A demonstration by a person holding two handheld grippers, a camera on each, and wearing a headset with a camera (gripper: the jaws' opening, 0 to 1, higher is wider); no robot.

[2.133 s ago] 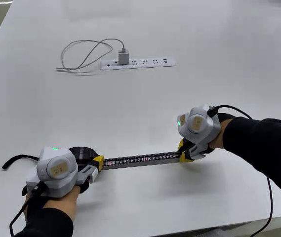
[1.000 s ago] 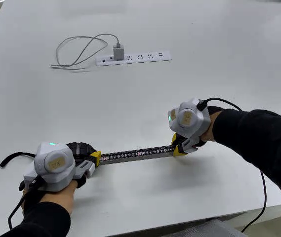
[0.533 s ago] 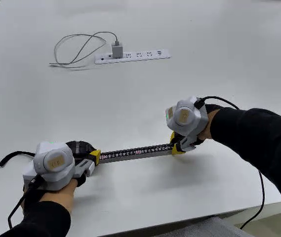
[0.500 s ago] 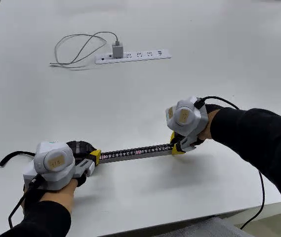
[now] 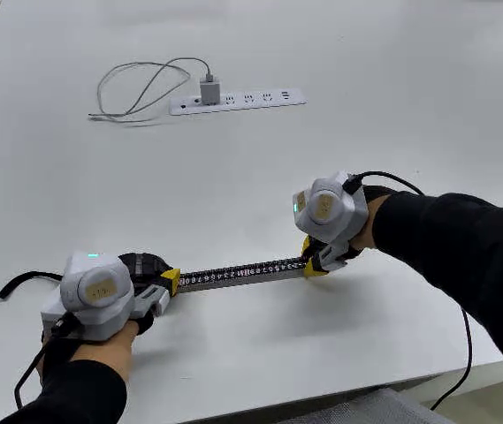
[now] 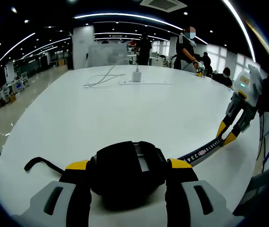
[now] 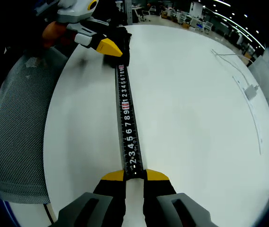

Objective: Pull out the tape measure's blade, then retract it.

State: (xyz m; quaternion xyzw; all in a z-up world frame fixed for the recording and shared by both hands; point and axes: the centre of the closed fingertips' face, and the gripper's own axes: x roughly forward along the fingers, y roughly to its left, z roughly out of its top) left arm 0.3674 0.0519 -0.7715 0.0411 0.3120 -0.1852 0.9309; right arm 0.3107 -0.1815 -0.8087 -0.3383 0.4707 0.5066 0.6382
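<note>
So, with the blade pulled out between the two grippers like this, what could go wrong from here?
1. The right tongs pinch only the tip of the blade; if it slips, the blade may snap back into the case.
2. The left tongs grip the case by its sides; a sideways pull could twist it loose.
3. Moving inward too fast could buckle the blade.

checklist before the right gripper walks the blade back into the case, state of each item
1. Hold on the tape measure case: left gripper shut on it, ok.
2. Hold on the blade tip: right gripper shut on it, ok.
3. Run of the blade: straight and flat on the table, ok.
4. Clearance: power strip well off the blade's line, ok.
5. Lock on the case released: cannot tell.
</note>
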